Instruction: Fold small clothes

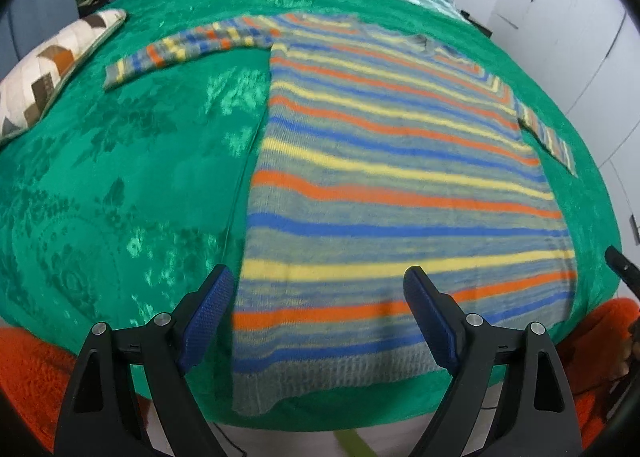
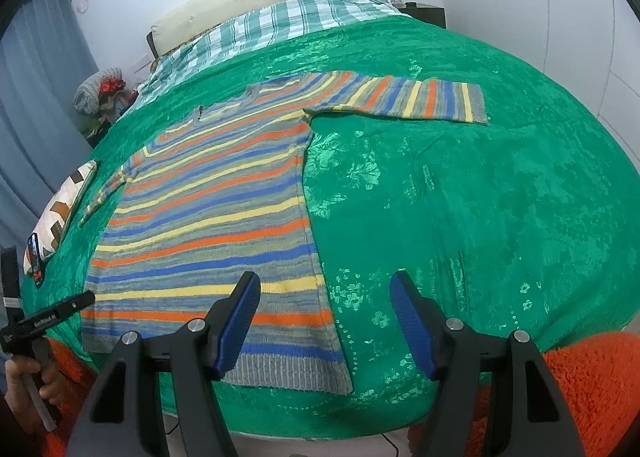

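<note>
Sweater lies flat on the bedspread, sleeves out, ready to fold. Left gripper and right gripper hover over its hem corners, both wide open, empty.

Bare green bedspread lies open on the right of the striped sweater; a patterned cushion lies on the bed's left edge.
</note>
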